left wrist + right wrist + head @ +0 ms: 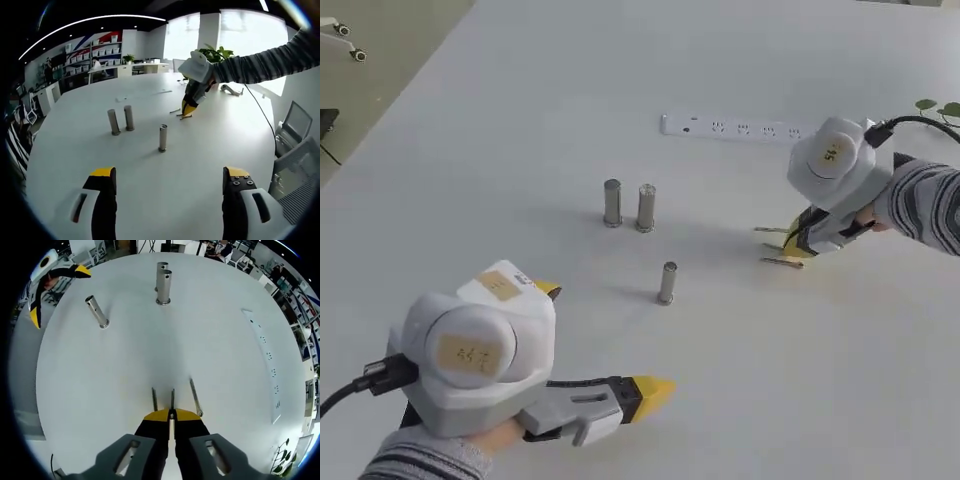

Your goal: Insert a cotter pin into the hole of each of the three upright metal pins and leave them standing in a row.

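Observation:
Three upright metal pins stand mid-table: two close together (612,203) (646,208) and one nearer (667,283). In the right gripper view the pair (163,287) is far ahead and the single pin (96,311) is to the left. Three cotter pins lie flat just ahead of my right gripper (171,415). It is shut on the near end of the middle cotter pin (172,399), with the other two (154,399) (196,397) on either side. In the head view the right gripper (798,245) is at the table's right. My left gripper (608,338) (170,175) is open, nothing between its jaws, short of the single pin (162,138).
A white power strip (735,128) lies beyond the pins toward the far edge. A plant (940,108) stands at the far right. Chair wheels (350,45) show on the floor past the table's left edge. A striped sleeve (925,205) holds the right gripper.

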The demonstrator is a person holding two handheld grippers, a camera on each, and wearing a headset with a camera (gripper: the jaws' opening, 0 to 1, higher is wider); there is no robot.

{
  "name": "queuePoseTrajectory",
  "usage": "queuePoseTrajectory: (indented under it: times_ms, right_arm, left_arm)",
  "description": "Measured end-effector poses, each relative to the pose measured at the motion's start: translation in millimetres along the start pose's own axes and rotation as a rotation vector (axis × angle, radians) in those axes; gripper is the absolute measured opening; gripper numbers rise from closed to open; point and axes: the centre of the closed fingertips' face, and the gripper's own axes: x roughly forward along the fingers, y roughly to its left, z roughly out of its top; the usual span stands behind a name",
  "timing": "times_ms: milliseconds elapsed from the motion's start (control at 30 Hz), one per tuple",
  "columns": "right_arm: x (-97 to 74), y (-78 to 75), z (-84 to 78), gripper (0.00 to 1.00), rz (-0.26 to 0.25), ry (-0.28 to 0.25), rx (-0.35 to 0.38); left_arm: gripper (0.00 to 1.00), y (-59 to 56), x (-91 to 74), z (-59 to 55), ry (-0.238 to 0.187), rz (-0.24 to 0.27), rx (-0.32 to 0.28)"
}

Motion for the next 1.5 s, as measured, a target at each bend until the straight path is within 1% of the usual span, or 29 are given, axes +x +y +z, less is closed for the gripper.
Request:
queuePoseTrajectory:
  times_ms: [67,133,200,267,300,367,433,467,600,667,733,833,867,900,933,967,1000,1033,1100,1200,1267,1367,1467,1500]
  right_arm:
    - [0.0,0.2,-0.2,0.0,-0.002,0.005,-0.003]
    - [-1.1,0.3,0.6,0.0,-0.012,0.008,-0.032]
    - [-2.4,0.2,0.5,0.0,-0.015,0.007,-0.026]
    - [-4.3,-2.0,-0.7,0.0,-0.03,0.011,-0.03]
    - [-6.7,-2.6,-0.3,0.0,-0.039,0.004,-0.034]
    - [-10.3,-2.5,2.3,0.0,-0.045,-0.015,-0.028]
    - [-16.1,-2.1,5.4,0.0,-0.059,-0.034,-0.037]
    - [-19.7,-2.0,8.9,0.0,-0.072,-0.054,-0.039]
    - [-30.0,7.4,17.7,0.0,-0.082,-0.1,-0.058]
    - [-33.0,12.9,21.1,0.0,-0.086,-0.116,-0.072]
    - [-37.1,19.6,25.1,0.0,-0.09,-0.132,-0.087]
    - [-42.6,29.4,33.6,0.0,-0.099,-0.173,-0.116]
    - [-44.3,31.7,37.4,0.0,-0.108,-0.189,-0.139]
    - [-46.1,37.1,39.3,0.0,-0.104,-0.192,-0.151]
    - [-47.3,40.8,40.5,0.0,-0.101,-0.192,-0.154]
    - [-43.9,36.5,42.7,0.0,-0.111,-0.203,-0.174]
    - [-45.0,37.8,44.6,0.0,-0.117,-0.208,-0.192]
    - [-48.2,43.0,47.7,0.0,-0.12,-0.213,-0.2]
    - [-52.6,49.9,53.6,0.0,-0.123,-0.229,-0.212]
    - [-57.1,58.4,61.2,0.0,-0.126,-0.253,-0.233]
    - [-61.1,65.1,68.4,0.0,-0.129,-0.284,-0.237]
    - [-66.2,76.2,78.1,0.0,-0.13,-0.323,-0.258]
    - [-69.4,85.2,84.8,0.0,-0.13,-0.35,-0.28]
    - [-69.9,87.2,85.9,0.0,-0.127,-0.357,-0.285]
  left_arm:
    - [0.84,-0.8,0.0,-0.9,0.005,-0.005,0.004]
    - [0.82,-1.6,-0.2,-2.2,0.013,-0.01,0.012]
    - [0.8,-1.5,-0.5,-1.9,0.014,-0.01,0.013]
    - [0.77,-2.1,-0.5,-2.0,0.014,-0.016,0.004]
    - [0.75,-1.9,-0.5,-2.8,0.019,-0.016,-0.003]
    - [0.73,-2.3,-0.7,-4.8,0.031,-0.021,0.006]
    - [0.7,-2.5,-0.9,-5.8,0.043,-0.023,0.017]
    - [0.69,-3.0,-0.8,-5.3,0.043,-0.026,0.018]
    - [0.61,-4.1,0.5,-1.0,0.041,-0.037,-0.001]
    - [0.6,-5.0,1.3,0.7,0.041,-0.038,0.003]
    - [0.59,-5.9,1.9,4.2,0.039,-0.04,0.011]
    - [0.55,-7.4,2.8,11.3,0.027,-0.047,0.021]
    - [0.54,-8.5,3.6,14.6,0.02,-0.054,0.024]
    - [0.52,-9.1,4.0,16.7,0.015,-0.057,0.023]
    - [0.49,-9.1,4.6,19.3,0.015,-0.055,0.026]
    - [0.43,-9.2,4.6,20.0,0.017,-0.055,0.027]
    - [0.39,-10.3,4.5,21.9,0.02,-0.064,0.024]
    - [0.36,-10.9,4.6,23.6,0.017,-0.069,0.013]
    - [0.36,-11.8,4.9,28.9,0.003,-0.075,0.007]
    - [0.36,-13.8,6.8,34.2,0.006,-0.081,0.024]
    - [0.36,-15.7,8.4,39.0,0.0,-0.088,0.032]
    - [0.34,-21.3,10.6,48.1,-0.018,-0.107,0.021]
    - [0.32,-24.6,13.3,53.9,-0.027,-0.119,0.007]
    - [0.3,-25.1,14.0,55.8,-0.033,-0.123,-0.003]
